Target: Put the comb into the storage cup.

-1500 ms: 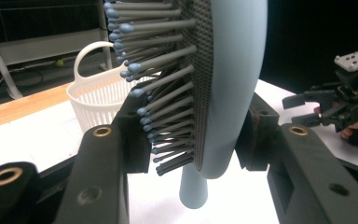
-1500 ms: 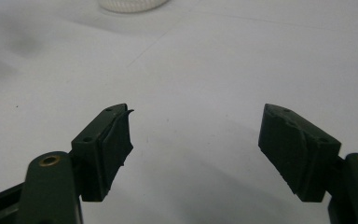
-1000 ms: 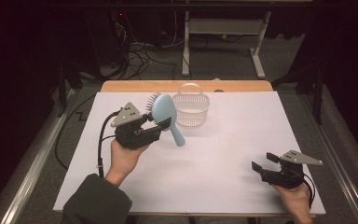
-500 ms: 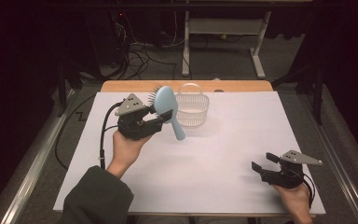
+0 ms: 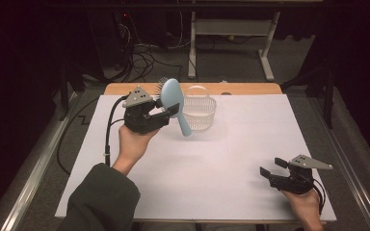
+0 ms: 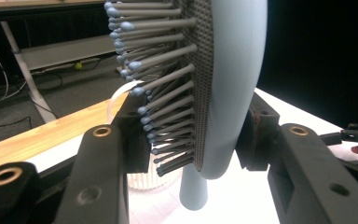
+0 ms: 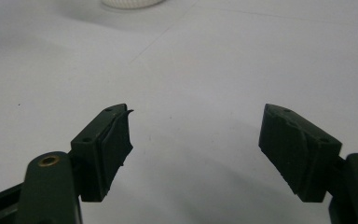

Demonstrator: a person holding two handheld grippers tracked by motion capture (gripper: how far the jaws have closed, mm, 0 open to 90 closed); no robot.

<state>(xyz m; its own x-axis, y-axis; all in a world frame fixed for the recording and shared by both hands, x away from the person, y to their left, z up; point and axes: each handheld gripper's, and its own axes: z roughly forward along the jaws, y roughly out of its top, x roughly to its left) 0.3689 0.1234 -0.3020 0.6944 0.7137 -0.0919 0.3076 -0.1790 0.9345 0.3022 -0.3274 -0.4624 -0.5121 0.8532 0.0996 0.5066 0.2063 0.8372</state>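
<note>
Pale-blue plastic oval hairbrush (image 5: 173, 103) with ball-tipped bristles, clamped by left hand-held gripper (image 5: 166, 111) above white worktop (image 5: 212, 163), beside clear ribbed plastic basket (image 5: 199, 111); right hand-held gripper (image 5: 271, 167) jaws apart.

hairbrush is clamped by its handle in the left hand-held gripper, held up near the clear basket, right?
Not quite. The left hand-held gripper clamps the blue hairbrush by its head, one jaw on the bristle side and one on the smooth back; the handle hangs free below. The left gripper view shows this. It is indeed held up near the clear basket.
</note>
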